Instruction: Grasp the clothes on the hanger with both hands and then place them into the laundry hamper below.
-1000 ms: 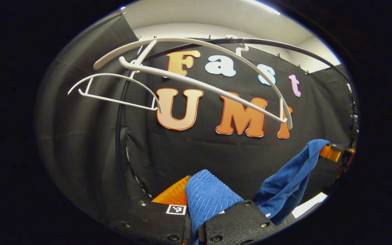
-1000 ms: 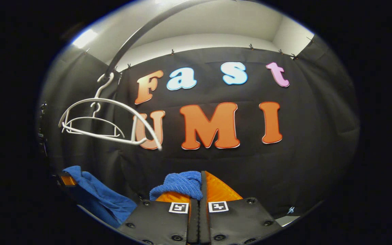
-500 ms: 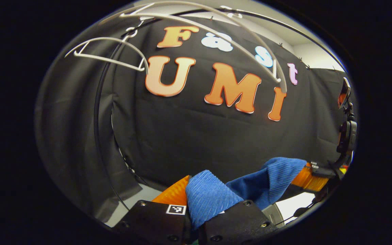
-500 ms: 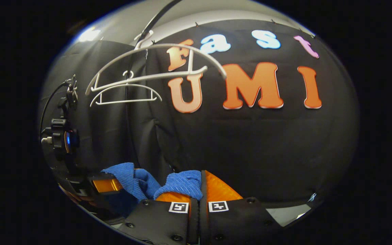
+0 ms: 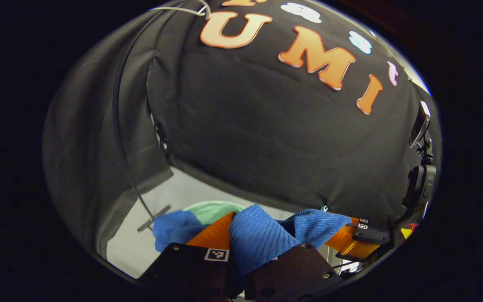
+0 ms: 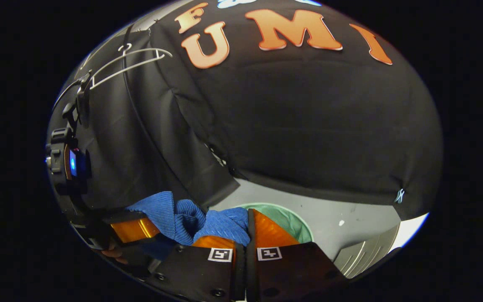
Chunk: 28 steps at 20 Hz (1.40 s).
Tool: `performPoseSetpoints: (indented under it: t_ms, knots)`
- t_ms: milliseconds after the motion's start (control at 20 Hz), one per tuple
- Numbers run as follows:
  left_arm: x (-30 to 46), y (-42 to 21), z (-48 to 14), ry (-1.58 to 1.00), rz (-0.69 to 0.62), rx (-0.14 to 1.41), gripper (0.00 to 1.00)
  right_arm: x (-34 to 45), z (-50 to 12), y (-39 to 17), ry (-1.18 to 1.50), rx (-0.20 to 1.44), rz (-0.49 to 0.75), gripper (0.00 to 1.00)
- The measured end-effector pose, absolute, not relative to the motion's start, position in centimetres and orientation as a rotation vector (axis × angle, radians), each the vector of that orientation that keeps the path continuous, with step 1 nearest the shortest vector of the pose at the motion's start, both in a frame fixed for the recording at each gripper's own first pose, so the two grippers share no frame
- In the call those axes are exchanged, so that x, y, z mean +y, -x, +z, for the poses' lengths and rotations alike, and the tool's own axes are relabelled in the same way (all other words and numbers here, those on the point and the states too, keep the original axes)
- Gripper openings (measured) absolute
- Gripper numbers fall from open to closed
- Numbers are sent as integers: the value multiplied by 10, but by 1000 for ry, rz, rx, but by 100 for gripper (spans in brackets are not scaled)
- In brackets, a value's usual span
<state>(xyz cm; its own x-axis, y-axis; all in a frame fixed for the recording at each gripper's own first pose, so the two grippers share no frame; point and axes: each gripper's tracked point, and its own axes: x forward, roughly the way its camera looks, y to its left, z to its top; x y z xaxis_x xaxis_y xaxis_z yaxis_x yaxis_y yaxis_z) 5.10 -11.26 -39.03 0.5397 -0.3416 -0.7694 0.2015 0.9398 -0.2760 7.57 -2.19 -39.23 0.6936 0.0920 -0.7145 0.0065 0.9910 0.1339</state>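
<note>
A blue ribbed garment (image 5: pixel 258 241) is bunched between the fingers of my left gripper (image 5: pixel 235 224), which is shut on it. The same garment (image 6: pixel 224 226) runs across to my right gripper (image 6: pixel 247 220), also shut on a fold of it. In the left gripper view the right gripper (image 5: pixel 352 243) is close by on the right, with cloth (image 5: pixel 321 222) draped over it. In the right gripper view the left gripper (image 6: pixel 130 228) sits at the lower left. The green laundry hamper (image 6: pixel 287 220) stands on the floor just below and beyond the cloth, and its rim (image 5: pixel 214 209) shows behind the garment.
Bare white hangers (image 6: pixel 128 63) hang high up on a black rail. A thin black rack pole (image 5: pixel 120 126) curves down to the grey floor (image 5: pixel 183 195). A ribbed metal surface (image 6: pixel 363 256) lies at the lower right. The black cloth wall is close behind.
Both grippers have dropped downward with the blue garment, and the hangers have slid up and away. The floor and green hamper have come into sight.
</note>
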Motion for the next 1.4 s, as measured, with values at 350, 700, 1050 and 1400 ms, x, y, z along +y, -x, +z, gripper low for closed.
performPoseSetpoints:
  t_ms: [350, 700, 1050, 1400]
  knots:
    - [-115, -14, -459, 77, -255, 1108, 45, -32, -473, -29, -50, 996, 18, 26]
    - [-103, 1, -462, 131, -169, 1169, 90, -36, -485, -21, -88, 1035, -16, 97]
    - [-94, -16, -440, 119, -162, 1073, 95, -41, -471, -20, -88, 988, -32, 99]
    - [-93, -66, -310, 151, -164, 807, 95, -40, -336, -52, -65, 724, -25, 98]
